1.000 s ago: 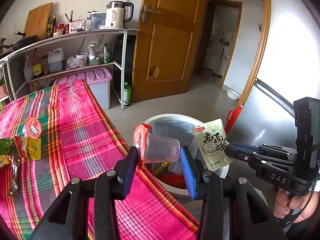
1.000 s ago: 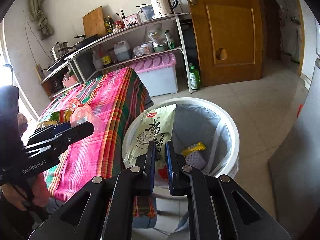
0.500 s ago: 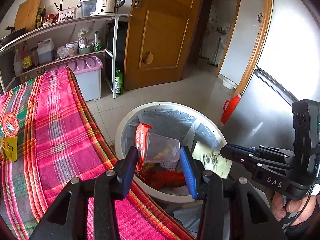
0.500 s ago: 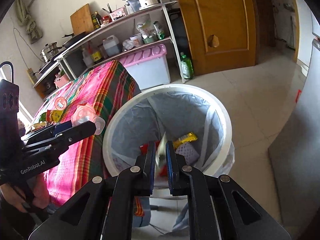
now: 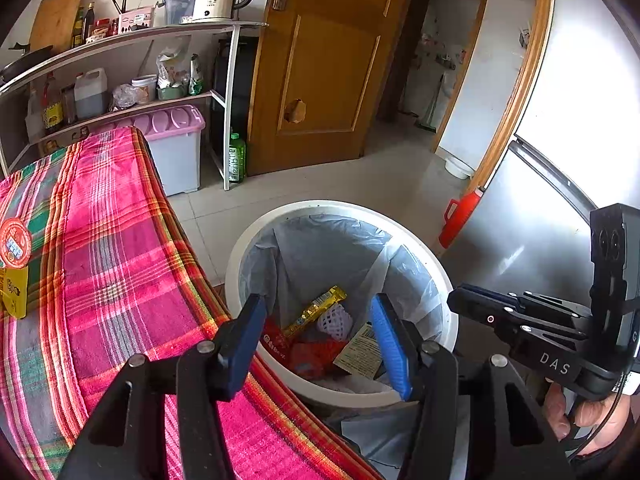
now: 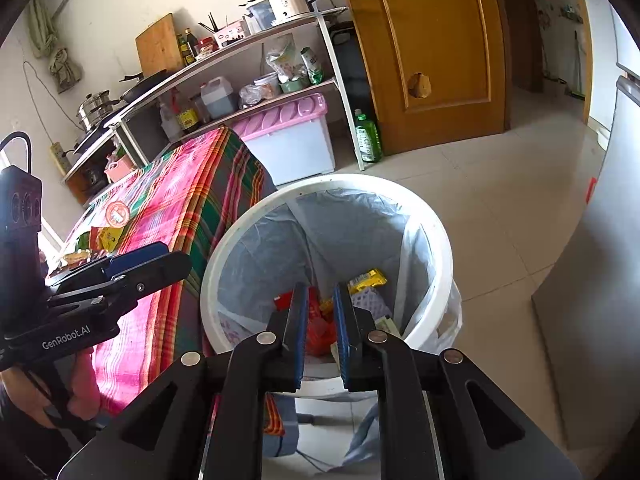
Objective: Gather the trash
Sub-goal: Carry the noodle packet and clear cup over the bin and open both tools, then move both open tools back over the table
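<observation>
The left hand-held gripper (image 5: pixel 318 334) has just spread its jaws and stands released; the plastic cup it carried is gone, presumably into the trash bin (image 5: pixel 416 236) below it. The right hand-held gripper (image 6: pixel 320 322) hangs nearly clenched and empty over the same bin, its noodle packet (image 5: pixel 360 350) now lying inside; more wrappers (image 5: pixel 14 256) wait on the worktop (image 5: pixel 120 240).

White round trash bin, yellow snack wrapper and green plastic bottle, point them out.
White round trash bin (image 5: pixel 245 256): left wrist view, rim.
Yellow snack wrapper (image 5: pixel 316 310): left wrist view, middle.
Green plastic bottle (image 6: pixel 367 140): right wrist view, body.
</observation>
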`<state>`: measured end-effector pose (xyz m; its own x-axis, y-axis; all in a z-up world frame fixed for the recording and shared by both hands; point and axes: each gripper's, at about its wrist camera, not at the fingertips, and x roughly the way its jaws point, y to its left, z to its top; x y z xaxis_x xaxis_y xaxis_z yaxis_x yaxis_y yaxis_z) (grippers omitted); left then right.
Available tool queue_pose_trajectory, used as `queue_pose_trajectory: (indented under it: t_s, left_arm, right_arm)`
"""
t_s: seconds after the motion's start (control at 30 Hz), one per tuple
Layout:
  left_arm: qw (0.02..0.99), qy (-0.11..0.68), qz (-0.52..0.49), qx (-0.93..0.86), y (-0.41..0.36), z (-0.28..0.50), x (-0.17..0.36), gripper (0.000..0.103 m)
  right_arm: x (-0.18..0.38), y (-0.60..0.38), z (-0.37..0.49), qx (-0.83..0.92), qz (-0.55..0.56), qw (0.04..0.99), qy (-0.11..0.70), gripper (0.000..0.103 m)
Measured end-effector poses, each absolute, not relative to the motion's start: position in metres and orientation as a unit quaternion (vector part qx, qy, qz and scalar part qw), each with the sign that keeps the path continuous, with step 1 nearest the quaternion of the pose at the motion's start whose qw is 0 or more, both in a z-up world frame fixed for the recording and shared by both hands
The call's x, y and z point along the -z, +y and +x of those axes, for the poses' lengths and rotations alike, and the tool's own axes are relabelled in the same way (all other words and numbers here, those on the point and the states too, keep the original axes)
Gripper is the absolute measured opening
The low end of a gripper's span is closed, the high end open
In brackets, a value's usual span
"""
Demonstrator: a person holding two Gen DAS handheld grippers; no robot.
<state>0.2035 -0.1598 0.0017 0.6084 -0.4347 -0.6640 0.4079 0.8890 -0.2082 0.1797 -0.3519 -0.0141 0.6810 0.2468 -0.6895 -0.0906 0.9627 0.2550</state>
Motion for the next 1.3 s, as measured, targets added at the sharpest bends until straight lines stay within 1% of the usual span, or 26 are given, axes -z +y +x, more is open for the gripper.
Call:
queue_pose_trajectory:
  t_s: [0.23,0.37,0.53,0.83,1.3]
  left_arm:
    - [0.905,0.359,-0.029,0.227,-0.145,0.193,-0.014,0.057]
    - [0.910,0.349,-0.036,0.220,-0.133,0.185,-0.022,0.057]
    - [0.919,0.331,-0.043,0.209,-0.113,0.169,-0.032,0.057]
    - [0.933,0.310,-0.062,0.173,-0.068,0.145,-0.042,0.057]
    - [0.945,0.294,-0.092,0.113,-0.002,0.113,-0.038,0.057]
  right_arm:
    - [0.002,-0.343,0.172,-0.104,0.091,0.917,0.375,0.014]
    - [-0.007,-0.336,0.165,-0.114,0.086,0.921,0.363,0.025]
    - [-0.019,-0.321,0.159,-0.128,0.077,0.924,0.351,0.032]
    - [-0.032,-0.280,0.151,-0.159,0.056,0.923,0.346,0.040]
    - [-0.034,-0.224,0.142,-0.210,0.032,0.914,0.344,0.041]
